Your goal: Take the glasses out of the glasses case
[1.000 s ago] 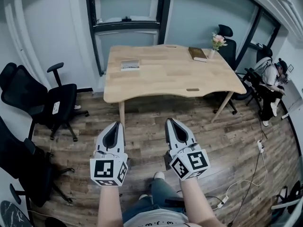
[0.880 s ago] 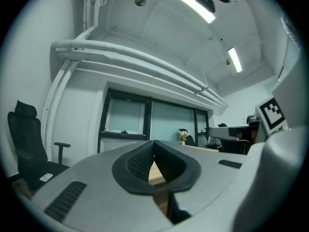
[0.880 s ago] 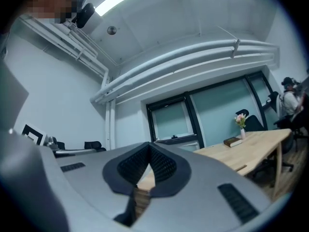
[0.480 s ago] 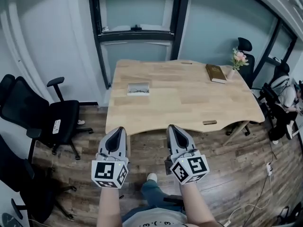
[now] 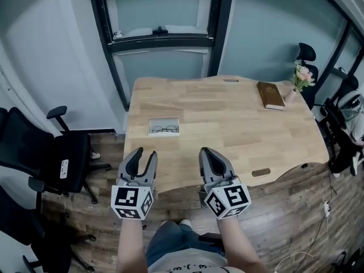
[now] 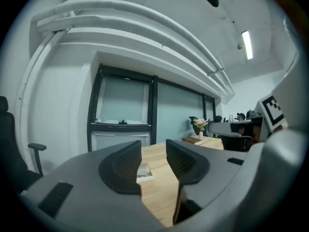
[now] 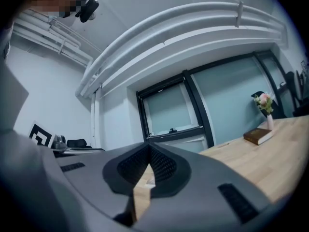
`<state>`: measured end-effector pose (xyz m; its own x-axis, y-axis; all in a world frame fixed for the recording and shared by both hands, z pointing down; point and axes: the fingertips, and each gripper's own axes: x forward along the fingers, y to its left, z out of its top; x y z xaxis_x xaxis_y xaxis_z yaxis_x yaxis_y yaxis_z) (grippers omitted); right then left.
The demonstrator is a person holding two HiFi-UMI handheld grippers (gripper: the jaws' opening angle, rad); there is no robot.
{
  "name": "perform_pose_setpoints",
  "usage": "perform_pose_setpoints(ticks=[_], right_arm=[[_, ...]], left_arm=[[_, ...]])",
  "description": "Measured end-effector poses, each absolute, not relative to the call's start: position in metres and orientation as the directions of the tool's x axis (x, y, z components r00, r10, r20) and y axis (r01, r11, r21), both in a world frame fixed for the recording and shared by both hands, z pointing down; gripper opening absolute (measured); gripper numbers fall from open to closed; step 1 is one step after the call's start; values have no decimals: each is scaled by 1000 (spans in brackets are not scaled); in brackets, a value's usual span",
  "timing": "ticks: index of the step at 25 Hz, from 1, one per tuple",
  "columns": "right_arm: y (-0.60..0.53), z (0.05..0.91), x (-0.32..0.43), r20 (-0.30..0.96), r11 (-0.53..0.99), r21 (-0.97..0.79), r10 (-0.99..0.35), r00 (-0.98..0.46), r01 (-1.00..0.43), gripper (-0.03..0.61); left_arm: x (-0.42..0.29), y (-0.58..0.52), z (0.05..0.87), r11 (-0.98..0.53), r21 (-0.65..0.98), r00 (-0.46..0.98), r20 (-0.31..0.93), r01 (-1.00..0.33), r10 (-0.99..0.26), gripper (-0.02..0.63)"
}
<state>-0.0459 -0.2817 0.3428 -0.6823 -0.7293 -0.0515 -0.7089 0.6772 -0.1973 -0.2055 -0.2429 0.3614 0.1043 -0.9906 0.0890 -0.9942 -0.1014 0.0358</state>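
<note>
An open white glasses case (image 5: 164, 126) lies on the left part of the wooden table (image 5: 239, 135), with dark-rimmed glasses (image 5: 164, 129) lying inside it. My left gripper (image 5: 142, 156) hovers level at the table's near edge, short of the case; its jaws are opening with nothing between them. Through that gap the left gripper view shows the case (image 6: 144, 170) ahead of the left gripper (image 6: 153, 152). My right gripper (image 5: 208, 153) is beside it at the same edge, shut and empty. In the right gripper view, the right gripper (image 7: 148, 148) has its pads meeting.
A brown book (image 5: 270, 95) and a small vase of flowers (image 5: 301, 77) stand at the table's far right. Black office chairs (image 5: 54, 158) crowd the floor on the left, and another chair (image 5: 307, 52) is behind the table. A dark-framed window (image 5: 162, 36) backs the table.
The table has come much closer; both grippers now reach its near edge. The left jaws, shut before, now stand apart. The right jaws stay shut.
</note>
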Motion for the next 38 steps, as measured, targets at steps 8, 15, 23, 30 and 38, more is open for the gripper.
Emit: perform_pose_setpoints(ticks=[8,15,23,30,38], right_arm=[[-367,384,-73,58,648,-205,-740,-670,-734,11],[-435,422,-90,160,600,-228,-753,-638,-766,11],[-473,468,-95,268,508,-247,-782,-562,-825,11],[-491,487,-89,300,472,-243,-794,-528,-848,11],[-506,499,-87,324,461,-236,-792,-517,-855,11]], left_arm=[[-224,-341,411,-306,-59,276,296,-950,-914,169],[-235,-415,485,-566,-183,374,584,-804,-721,153],[-236,-464,571,-828,-190,381,818,-528,-430,141],[-234,-481,621,-941,-99,321,924,-323,-207,112],[-233,-489,644,-955,48,321,946,-293,-51,83]])
